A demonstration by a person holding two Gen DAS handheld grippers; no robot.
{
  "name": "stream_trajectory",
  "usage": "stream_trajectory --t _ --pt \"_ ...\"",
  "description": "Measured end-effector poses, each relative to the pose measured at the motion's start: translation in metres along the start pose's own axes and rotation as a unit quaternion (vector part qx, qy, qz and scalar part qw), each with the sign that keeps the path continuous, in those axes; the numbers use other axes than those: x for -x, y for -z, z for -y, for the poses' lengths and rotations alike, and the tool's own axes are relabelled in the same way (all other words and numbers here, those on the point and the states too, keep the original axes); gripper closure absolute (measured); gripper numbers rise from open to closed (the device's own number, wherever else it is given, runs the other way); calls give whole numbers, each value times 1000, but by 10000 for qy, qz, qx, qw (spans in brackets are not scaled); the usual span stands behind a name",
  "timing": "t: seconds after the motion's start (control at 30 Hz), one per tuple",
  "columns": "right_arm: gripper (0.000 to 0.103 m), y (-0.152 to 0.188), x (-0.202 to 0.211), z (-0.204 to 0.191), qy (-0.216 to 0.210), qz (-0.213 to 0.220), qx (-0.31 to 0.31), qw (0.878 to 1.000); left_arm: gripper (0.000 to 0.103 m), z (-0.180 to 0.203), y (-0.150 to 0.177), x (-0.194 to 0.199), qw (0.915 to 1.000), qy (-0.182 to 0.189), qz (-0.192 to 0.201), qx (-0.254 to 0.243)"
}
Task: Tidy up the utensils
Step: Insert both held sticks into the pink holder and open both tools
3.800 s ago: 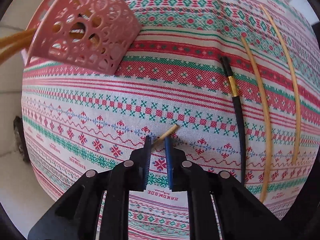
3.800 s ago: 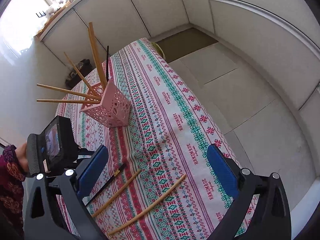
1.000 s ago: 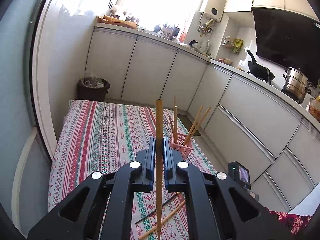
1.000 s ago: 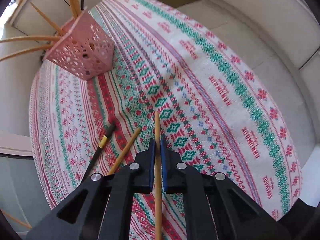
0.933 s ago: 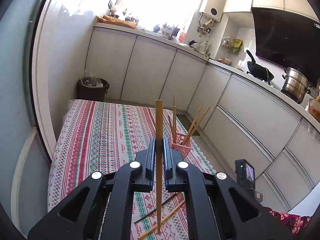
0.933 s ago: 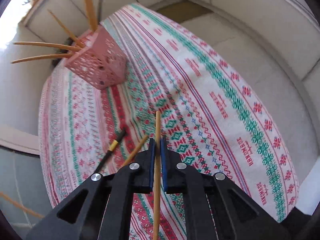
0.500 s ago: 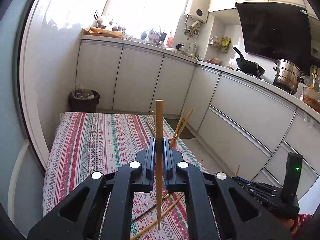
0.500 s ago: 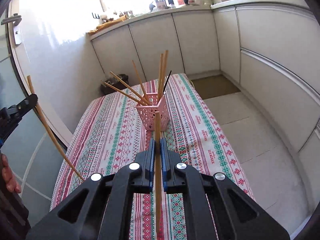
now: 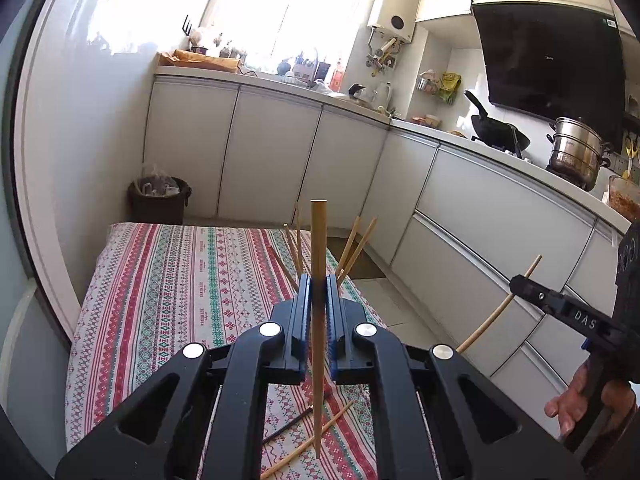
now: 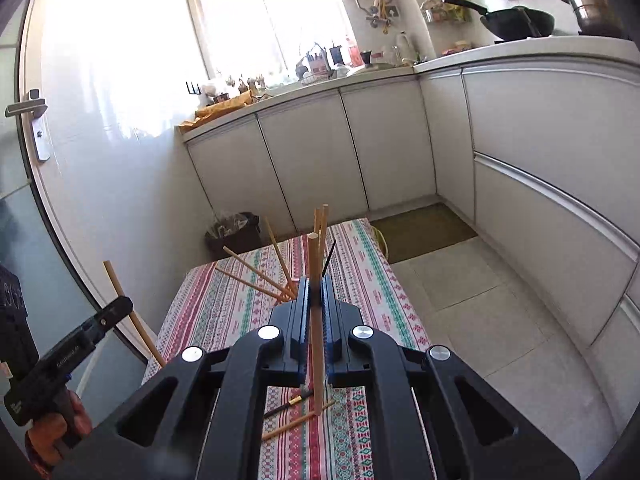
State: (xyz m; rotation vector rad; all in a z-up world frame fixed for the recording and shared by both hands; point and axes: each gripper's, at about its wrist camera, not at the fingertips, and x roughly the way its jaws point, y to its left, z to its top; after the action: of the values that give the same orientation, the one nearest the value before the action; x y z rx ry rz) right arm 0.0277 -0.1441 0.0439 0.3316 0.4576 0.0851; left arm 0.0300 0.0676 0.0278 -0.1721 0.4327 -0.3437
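Both tools now raised off the striped tablecloth, left tool and right tool each pinching an upright pale wooden chopstick

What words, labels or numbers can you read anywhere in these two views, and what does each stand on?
"DAS": white letters on the black right gripper, seen from the left wrist view.
"HANDMADE": likely, small repeated print on the striped red-and-green tablecloth; barely legible.
White print on the black left gripper in the right wrist view: too blurred to read.
Range hood sticker: too small.

The tablecloth was striped red, green and white with cross-stitch motifs. Tan wooden chopsticks showed against white cabinets. One chopstick was black, gold-banded.
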Motion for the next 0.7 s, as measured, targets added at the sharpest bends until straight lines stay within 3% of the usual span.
stream_trajectory --t 0.37,0.53,0.7 --pt "97 -61 -20 -7 -129 490 77 9987 97 15 -24 -13 9995 1 298 -48" --pt "97 -89 -56 -14 -157 666 155 9975 97 19 -30 -25 9993 -105 308 -204" --pt "97 -94 -101 -18 -181 709 184 9971 97 15 -43 -39 9985 -264 332 -334"
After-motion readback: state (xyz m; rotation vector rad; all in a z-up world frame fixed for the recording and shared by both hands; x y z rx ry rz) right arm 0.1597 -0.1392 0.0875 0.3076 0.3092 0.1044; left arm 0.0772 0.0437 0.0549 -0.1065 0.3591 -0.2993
